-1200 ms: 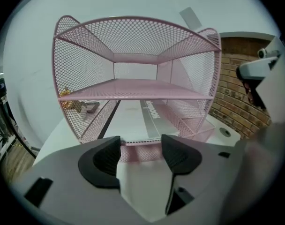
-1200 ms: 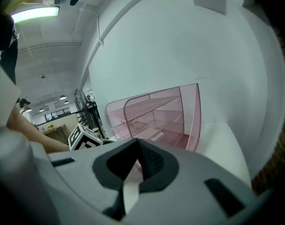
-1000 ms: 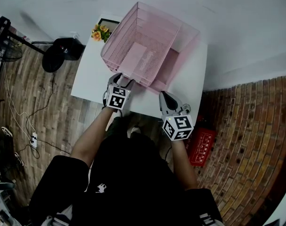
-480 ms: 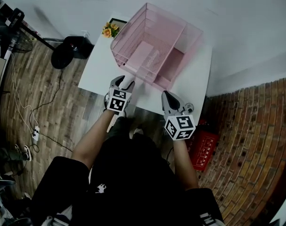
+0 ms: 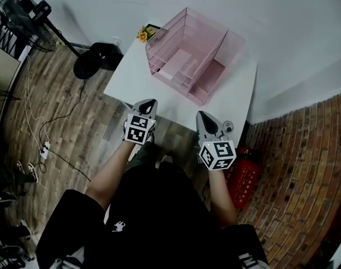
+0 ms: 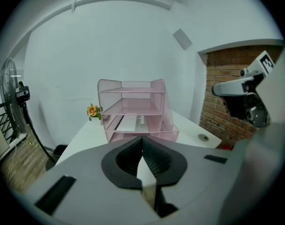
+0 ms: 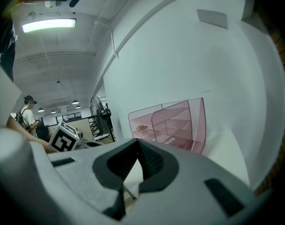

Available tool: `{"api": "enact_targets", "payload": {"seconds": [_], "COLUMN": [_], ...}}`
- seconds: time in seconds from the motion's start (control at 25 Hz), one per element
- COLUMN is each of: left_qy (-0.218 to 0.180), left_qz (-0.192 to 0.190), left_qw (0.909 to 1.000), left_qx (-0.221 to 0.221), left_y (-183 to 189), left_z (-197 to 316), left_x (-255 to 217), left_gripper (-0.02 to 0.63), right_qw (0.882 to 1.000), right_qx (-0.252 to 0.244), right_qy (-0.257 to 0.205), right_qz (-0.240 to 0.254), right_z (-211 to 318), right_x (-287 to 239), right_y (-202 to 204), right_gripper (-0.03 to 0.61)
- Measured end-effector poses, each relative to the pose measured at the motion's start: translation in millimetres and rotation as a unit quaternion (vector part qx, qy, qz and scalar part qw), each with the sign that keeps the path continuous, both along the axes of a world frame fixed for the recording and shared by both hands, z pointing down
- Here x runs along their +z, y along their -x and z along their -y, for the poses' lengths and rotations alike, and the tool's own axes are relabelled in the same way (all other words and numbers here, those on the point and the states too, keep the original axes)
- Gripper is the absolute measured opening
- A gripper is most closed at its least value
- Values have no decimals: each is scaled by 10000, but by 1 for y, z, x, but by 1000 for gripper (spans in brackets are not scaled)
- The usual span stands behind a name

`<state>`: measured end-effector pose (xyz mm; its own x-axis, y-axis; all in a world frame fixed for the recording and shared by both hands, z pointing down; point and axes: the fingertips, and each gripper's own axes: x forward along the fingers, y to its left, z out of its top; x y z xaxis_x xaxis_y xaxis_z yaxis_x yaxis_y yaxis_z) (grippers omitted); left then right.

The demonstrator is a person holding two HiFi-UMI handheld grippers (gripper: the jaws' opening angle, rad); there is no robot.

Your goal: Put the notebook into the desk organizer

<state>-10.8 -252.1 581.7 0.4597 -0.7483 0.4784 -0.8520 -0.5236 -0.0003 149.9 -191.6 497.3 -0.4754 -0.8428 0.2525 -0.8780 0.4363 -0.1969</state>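
Left gripper (image 5: pixel 150 102) withdrawn from organizer (image 5: pixel 222 45), just closed empty, right gripper (image 5: pixel 202 115) shut, notebook (image 6: pixel 133 123) lettering illegible

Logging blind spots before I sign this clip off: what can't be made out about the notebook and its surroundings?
Notebook print, left gripper view: too small to read.
Notebook, right gripper view: too blurred to tell apart from the desk organizer.
Red object beside the table, head view: partly hidden by the person's forearm.

L claw (image 5: pixel 150 102) pulled back from organizer (image 5: pixel 199 49) to near surface (image 5: pixel 131 86) edge, jaws just closed, empty; R claw (image 5: pixel 201 115) back too.
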Motion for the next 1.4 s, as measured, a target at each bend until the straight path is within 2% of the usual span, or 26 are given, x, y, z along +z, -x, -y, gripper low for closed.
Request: {"api": "enact_targets", "payload": {"seconds": [0.28, 0.52, 0.72, 0.96, 1.4], "left_qy": [-143, -420, -661, -778, -951], "left_qz": [-388, -337, -289, -294, -702], "left_qw": [9991, 9984, 9967, 9948, 9892], "left_qx": [-33, 143, 364, 588, 866], "left_y": [18, 29, 47, 88, 128], "left_z": [-32, -46, -56, -70, -94], "left_x": [-30, -47, -65, -81, -106], "left_gripper": [3, 3, 3, 3, 3], "right_qw": [9999, 9997, 9991, 9975, 9899], "right_qx": [-55, 48, 282, 590, 1237], "right_qy": [-126, -240, -307, -368, -654], "right_qz": [-14, -84, -96, -110, -210], "right_z": [-21, -32, -43, -66, -119], "right_x": [-9, -19, -28, -38, -67], "right_y": [5, 14, 29, 63, 98], "right_gripper": [2, 2, 2, 2, 2]}}
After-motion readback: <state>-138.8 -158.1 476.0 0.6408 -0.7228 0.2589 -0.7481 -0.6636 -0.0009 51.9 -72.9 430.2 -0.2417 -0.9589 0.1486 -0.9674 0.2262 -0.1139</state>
